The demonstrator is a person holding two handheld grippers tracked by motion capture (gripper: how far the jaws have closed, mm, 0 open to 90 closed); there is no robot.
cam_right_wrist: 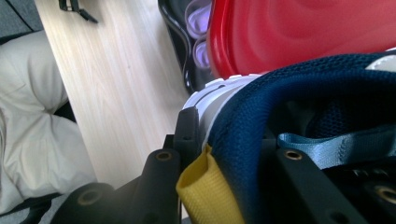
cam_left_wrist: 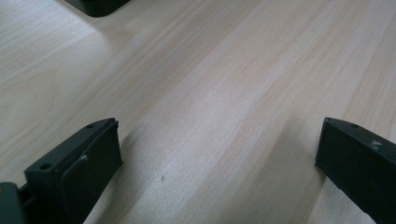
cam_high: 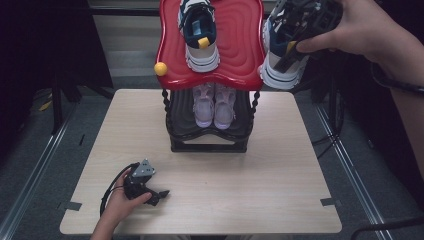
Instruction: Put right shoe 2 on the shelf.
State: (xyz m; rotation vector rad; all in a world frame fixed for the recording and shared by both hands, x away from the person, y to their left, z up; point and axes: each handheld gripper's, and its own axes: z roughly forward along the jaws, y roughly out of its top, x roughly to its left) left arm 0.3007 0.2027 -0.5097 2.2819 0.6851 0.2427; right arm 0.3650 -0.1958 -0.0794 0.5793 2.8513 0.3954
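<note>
The right tool (cam_high: 295,37) grips a sneaker (cam_high: 278,70) by its heel collar, held at the red shelf's (cam_high: 240,45) right edge, probably to set beside its mate (cam_high: 200,35). The left tool (cam_high: 150,192) rests open on the table (cam_high: 240,180).

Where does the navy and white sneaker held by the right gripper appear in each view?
High view: the navy and white sneaker with the yellow heel loop hangs at upper right, clamped in the right gripper, beside the red wavy plastic top shelf.
Left gripper view: bare light wood table between open jaws.
Right gripper view: its navy collar and yellow loop sit low centre and right.
Shared landmark: the table.
</note>
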